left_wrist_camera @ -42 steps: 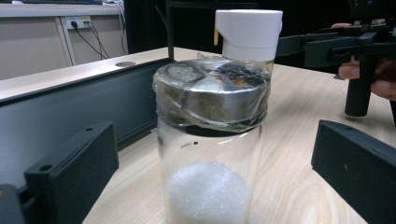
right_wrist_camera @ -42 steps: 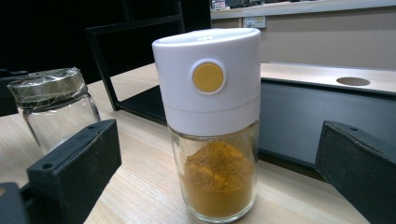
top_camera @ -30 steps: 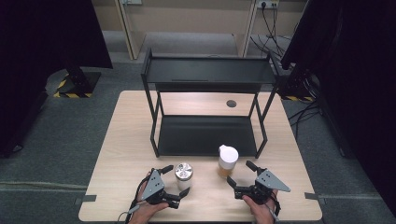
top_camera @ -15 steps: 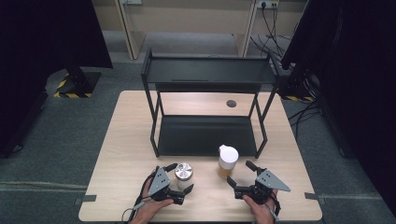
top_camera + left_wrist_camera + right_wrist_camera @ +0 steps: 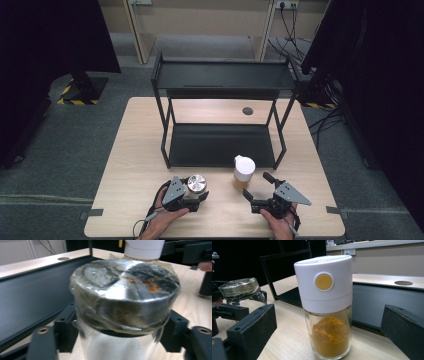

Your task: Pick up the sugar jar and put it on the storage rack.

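A glass jar with a silver, film-wrapped lid (image 5: 196, 183) (image 5: 125, 292) stands on the wooden table (image 5: 135, 150) near the front. My left gripper (image 5: 198, 193) (image 5: 120, 336) has just been closing with this jar between its jaws and is now shut on the jar below the lid. To the right stands a spice jar (image 5: 243, 173) (image 5: 327, 307) with a white cap, a yellow button and orange powder. My right gripper (image 5: 256, 186) (image 5: 328, 340) is open, with the spice jar just ahead between its wide jaws, untouched.
A black two-level metal rack (image 5: 222, 80) stands behind both jars; its lower shelf (image 5: 220, 145) lies close behind them. A round hole (image 5: 247, 111) is in the tabletop at the back. The table's front edge is right under the hands.
The left gripper has shifted a little to the right, up to the silver-lidded jar, and its jaws have closed around it. The right gripper and the spice jar have not moved.
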